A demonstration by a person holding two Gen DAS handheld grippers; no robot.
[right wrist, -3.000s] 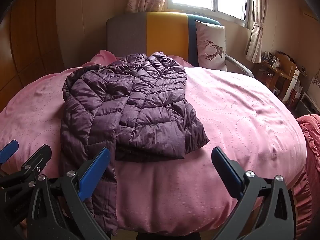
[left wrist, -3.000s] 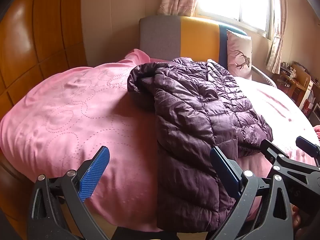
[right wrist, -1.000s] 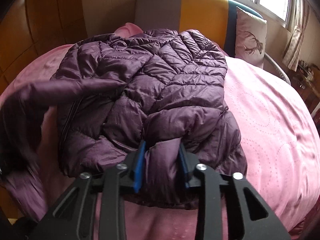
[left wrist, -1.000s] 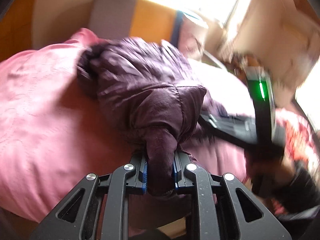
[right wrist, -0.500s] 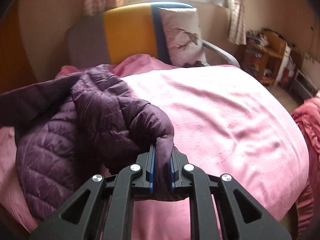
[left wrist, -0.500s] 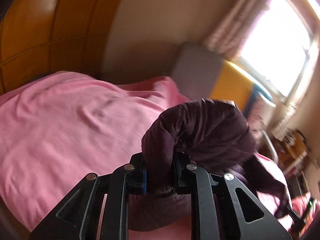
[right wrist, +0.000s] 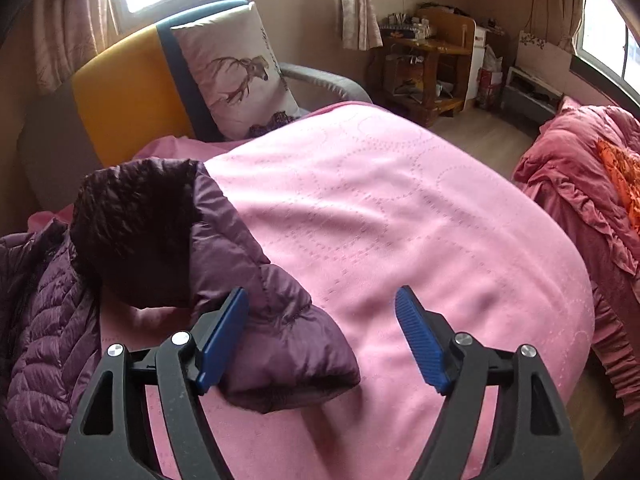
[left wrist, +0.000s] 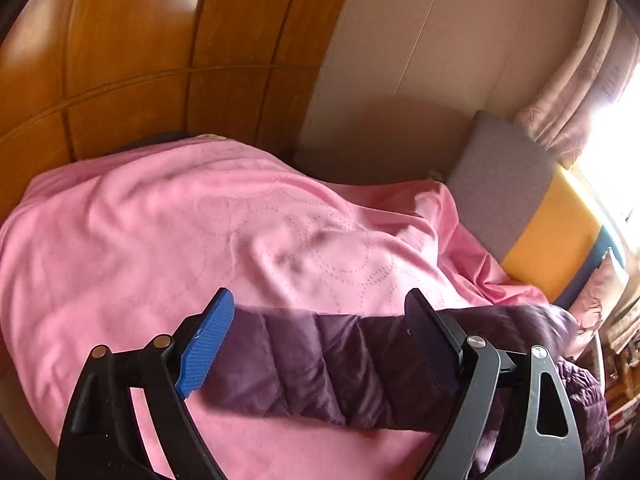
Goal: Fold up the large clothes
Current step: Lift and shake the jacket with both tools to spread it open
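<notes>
Both tools' jaws had just been opening, sleeves released. Left sleeve (left wrist: 320,368) lay crosswise between the left tool (left wrist: 316,344); right sleeve (right wrist: 272,320) beside the right tool (right wrist: 320,340), on the bed (right wrist: 400,220).

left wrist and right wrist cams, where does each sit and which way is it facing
Left wrist: on the left gripper, angled down at a jacket sleeve lying across the bed, wood panelling behind; its open jaws show.
Right wrist: on the right gripper, facing the bed, the other sleeve, a pillow and shelves; its open jaws show.
Shared: bed, jacket, headboard.
</notes>
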